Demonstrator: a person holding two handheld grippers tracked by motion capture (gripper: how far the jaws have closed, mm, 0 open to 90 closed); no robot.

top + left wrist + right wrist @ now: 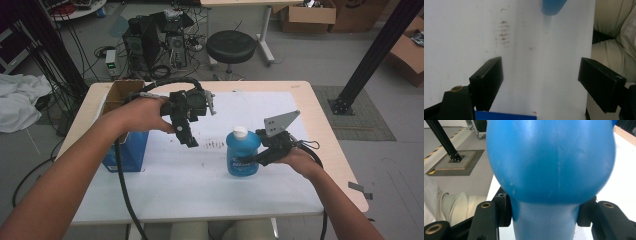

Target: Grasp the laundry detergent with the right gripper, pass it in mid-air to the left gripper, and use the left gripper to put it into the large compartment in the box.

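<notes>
The blue plastic bottle (243,154) with its white cap (240,132) stands near the middle of the white table (165,190), and the right gripper (260,156) has its jaws clamped on the narrow waist below the bulging shoulder, which looks the best place to hold it. The smooth moulded plastic is probably slippery and gives a little under pressure, and how full or heavy the bottle is cannot be told. The left gripper (192,141) hangs above the table by the blue box (131,152), jaws wide apart and holding nothing.
</notes>
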